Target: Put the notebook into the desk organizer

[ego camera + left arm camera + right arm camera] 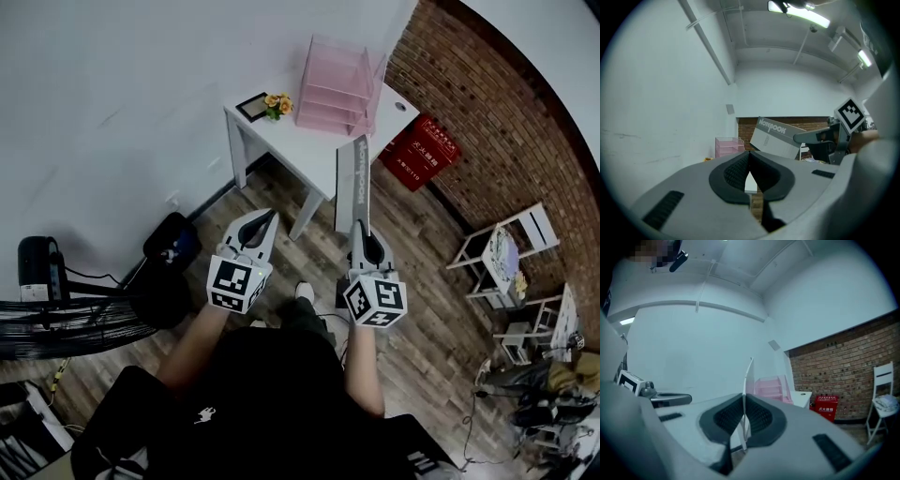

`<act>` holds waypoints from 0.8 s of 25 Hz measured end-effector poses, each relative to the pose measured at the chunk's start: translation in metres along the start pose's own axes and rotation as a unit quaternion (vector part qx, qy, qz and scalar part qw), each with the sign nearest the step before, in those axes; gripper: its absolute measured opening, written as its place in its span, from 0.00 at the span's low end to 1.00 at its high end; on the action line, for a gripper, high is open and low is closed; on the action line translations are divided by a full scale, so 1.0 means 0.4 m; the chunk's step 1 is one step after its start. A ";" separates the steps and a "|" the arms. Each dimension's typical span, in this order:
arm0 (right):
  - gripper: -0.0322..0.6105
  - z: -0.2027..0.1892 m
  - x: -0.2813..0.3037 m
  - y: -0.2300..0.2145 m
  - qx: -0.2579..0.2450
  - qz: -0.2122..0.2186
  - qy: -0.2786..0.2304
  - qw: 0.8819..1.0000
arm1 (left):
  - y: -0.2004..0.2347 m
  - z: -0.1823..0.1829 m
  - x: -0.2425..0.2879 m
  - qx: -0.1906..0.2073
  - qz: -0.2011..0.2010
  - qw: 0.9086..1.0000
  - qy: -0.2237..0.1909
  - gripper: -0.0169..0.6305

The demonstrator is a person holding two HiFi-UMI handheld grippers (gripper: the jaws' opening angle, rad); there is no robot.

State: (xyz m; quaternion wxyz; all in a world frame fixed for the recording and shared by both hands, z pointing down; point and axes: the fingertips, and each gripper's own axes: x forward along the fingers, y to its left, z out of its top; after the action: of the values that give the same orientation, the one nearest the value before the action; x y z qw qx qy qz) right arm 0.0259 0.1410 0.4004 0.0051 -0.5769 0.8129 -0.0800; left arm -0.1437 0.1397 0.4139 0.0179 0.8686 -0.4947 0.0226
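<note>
The right claw (360, 228) is clenched on the thin grey notebook (351, 183), held on edge in the air, short of the small white desk (281, 131) carrying the pink tiered plastic organizer (337, 84). The left claw (265, 221) is closed and empty.

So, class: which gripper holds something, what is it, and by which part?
The right gripper holds the notebook, clamped at the end nearest the person. The left gripper is shut and empty.

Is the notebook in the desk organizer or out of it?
Out. The notebook is clamped in the right hand-held gripper, well short of the pink organizer.
</note>
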 end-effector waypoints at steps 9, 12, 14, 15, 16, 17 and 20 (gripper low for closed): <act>0.07 0.005 0.125 -0.081 0.003 0.036 0.007 0.999 | 0.036 -0.009 0.106 0.002 0.041 0.999 0.014 0.03; 0.07 0.010 0.171 -0.118 0.004 0.047 0.011 0.999 | 0.045 -0.003 0.157 0.004 0.054 0.998 0.015 0.03; 0.07 0.015 0.200 -0.148 0.006 0.053 0.011 0.999 | 0.049 0.003 0.194 0.007 0.061 0.998 0.015 0.03; 0.07 0.015 0.214 -0.163 0.008 0.056 0.012 0.998 | 0.050 0.005 0.212 0.008 0.064 0.998 0.016 0.03; 0.07 0.013 0.227 -0.178 0.009 0.059 0.014 0.998 | 0.051 0.006 0.230 0.008 0.068 0.998 0.017 0.03; 0.07 0.012 0.239 -0.193 0.010 0.062 0.016 0.998 | 0.051 0.007 0.247 0.008 0.071 0.997 0.018 0.03; 0.07 0.012 0.274 -0.239 0.017 0.073 0.019 0.997 | 0.045 0.012 0.297 0.009 0.081 0.996 0.020 0.03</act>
State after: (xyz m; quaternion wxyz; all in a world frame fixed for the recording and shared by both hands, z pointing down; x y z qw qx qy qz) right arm 0.0793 0.0068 0.4180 0.0051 -0.5139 0.8515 -0.1042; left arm -0.0985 0.0285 0.4159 0.0179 0.8252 -0.5628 0.0453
